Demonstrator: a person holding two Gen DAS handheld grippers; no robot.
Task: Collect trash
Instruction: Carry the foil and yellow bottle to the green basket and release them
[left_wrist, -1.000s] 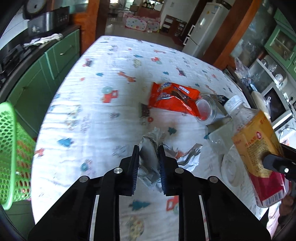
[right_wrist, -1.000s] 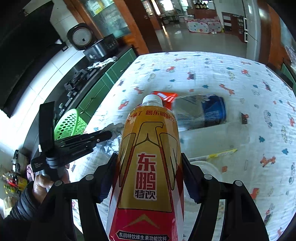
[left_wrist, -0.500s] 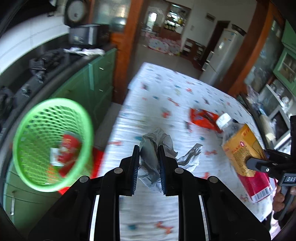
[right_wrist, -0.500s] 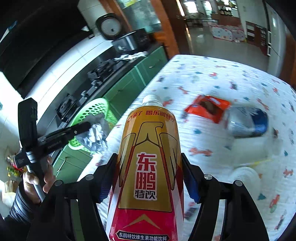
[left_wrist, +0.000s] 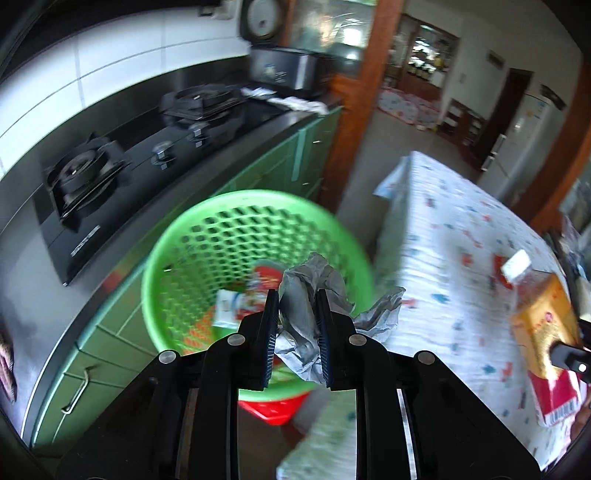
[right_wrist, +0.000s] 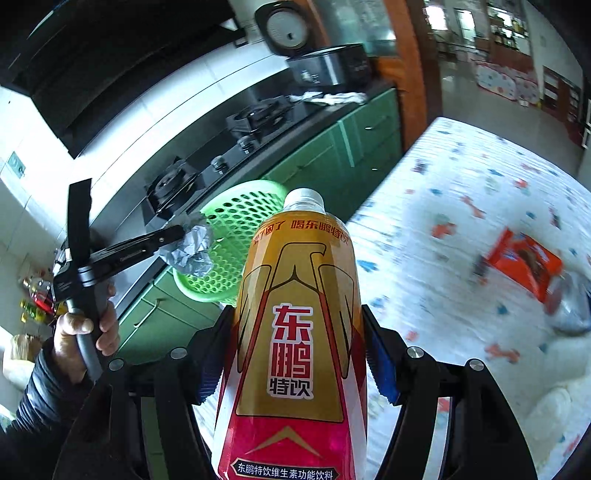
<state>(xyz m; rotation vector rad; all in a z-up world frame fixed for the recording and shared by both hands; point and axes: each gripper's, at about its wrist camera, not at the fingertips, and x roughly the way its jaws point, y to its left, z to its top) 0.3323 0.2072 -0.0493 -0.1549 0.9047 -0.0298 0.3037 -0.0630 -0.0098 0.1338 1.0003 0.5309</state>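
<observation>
The left hand-held gripper (left_wrist: 295, 325) is clamping a crumpled grey paper wad (left_wrist: 301, 314) at centre frame, over the green mesh basket (left_wrist: 184, 251), which is already holding wrappers. The right hand-held gripper (right_wrist: 295, 354) is gripping a yellow-and-red drink bottle (right_wrist: 295, 332) at lower centre, its white cap pointing toward the basket.

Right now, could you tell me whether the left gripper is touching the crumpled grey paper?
Touching. The left wrist view shows the left gripper with both pads pressed into the crumpled grey paper, pinching it above the green basket.
</observation>
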